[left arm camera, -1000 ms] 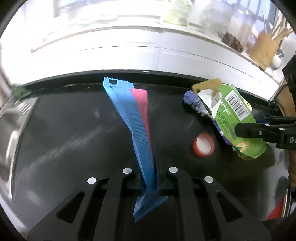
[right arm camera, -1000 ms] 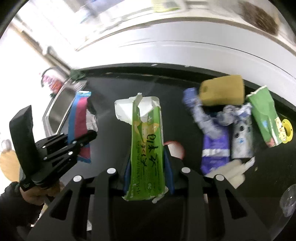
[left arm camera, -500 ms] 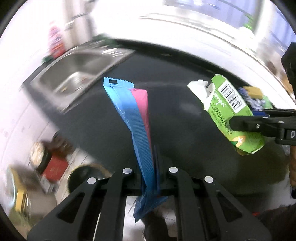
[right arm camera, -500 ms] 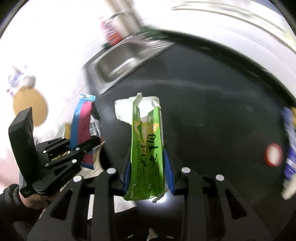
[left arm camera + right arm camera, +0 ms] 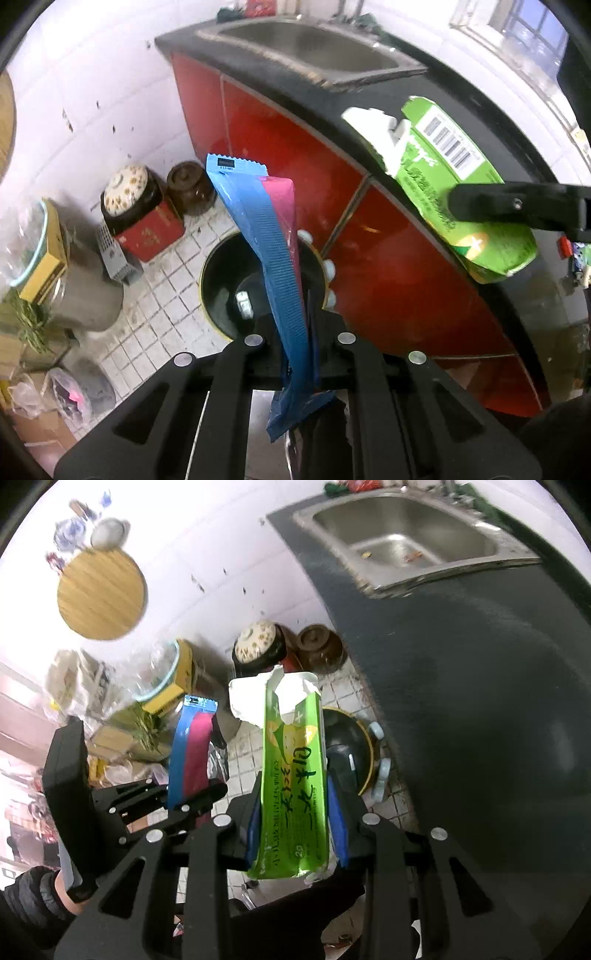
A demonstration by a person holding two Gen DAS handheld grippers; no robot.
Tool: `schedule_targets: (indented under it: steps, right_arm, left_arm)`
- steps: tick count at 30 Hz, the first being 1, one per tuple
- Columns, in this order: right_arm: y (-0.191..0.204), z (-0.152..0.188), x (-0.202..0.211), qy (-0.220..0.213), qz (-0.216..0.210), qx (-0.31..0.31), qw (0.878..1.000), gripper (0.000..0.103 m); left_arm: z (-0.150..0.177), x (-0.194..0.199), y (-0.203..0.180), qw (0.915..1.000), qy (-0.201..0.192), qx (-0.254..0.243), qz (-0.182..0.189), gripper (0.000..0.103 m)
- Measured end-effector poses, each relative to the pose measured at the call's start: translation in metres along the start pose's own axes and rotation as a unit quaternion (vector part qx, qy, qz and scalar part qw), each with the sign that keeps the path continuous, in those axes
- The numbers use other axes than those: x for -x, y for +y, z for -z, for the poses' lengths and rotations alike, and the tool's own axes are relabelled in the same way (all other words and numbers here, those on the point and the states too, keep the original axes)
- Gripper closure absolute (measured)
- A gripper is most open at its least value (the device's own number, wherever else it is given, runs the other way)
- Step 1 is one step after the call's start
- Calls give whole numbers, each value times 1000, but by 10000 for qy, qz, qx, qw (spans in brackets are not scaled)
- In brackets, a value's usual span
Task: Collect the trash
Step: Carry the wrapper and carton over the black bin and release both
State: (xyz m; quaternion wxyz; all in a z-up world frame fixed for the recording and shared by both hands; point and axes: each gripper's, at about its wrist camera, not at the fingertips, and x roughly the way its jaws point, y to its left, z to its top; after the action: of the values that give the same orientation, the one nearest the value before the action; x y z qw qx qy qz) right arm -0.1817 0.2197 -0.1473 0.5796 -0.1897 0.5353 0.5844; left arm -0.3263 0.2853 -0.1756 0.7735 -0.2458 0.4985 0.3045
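Both claws have swung off the black bench point(image 5: 498, 720) since the earlier frame, and what lies beneath them is now tiled floor rather than worktop. Held edge-on, the blue and pink wrapper point(image 5: 273, 258) is pinched flat in the left claw point(image 5: 301, 339), whose jaws are squeezed fully together because the film is so thin. The right claw point(image 5: 295, 812) stands only narrowly apart, clamped across the sides of the torn green carton point(image 5: 291, 775), which keeps its boxy shape between the pads. Each piece of trash sticks out forward past the fingertips, so it should fall freely once released. Directly below the wrapper sits the black bin point(image 5: 225, 280) with a yellow rim, tucked against the red cabinet point(image 5: 280, 147) at the foot of the bench, near the sink point(image 5: 399, 542). Judging by this, both claws are lined up over the bin for dropping; the carton looks slightly off to one side.
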Motion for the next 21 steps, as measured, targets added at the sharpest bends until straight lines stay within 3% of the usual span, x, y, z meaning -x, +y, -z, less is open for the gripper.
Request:
schedule_targets:
  steps: [7, 13, 16, 17, 18, 19, 21]
  right_arm:
    - [20, -16, -57, 382, 311, 2, 9988, 72]
    - [19, -24, -77, 536, 430, 3, 9976, 69]
    - [20, -32, -88, 541, 487, 11, 9973, 54]
    - [20, -33, -91, 574, 500, 15, 9971, 45]
    - [19, -34, -93, 589, 527, 12, 9969, 44]
    - [17, -33, -93, 596, 556, 12, 9967, 44]
    - [16, -35, -95, 603, 543, -18, 9967, 42]
  left_arm:
    - [0, -38, 33, 9996, 174, 147, 147, 95]
    - [-7, -51, 42, 9995, 192, 103, 216, 95]
    - [-7, -56, 49, 9993, 215, 163, 266, 92]
    - [-8, -57, 50, 9992, 221, 171, 272, 89]
    - [-8, -59, 51, 9992, 241, 179, 247, 74]
    - [-8, -60, 54, 9993, 227, 199, 235, 51]
    - [-8, -59, 57, 9993, 134, 249, 253, 42]
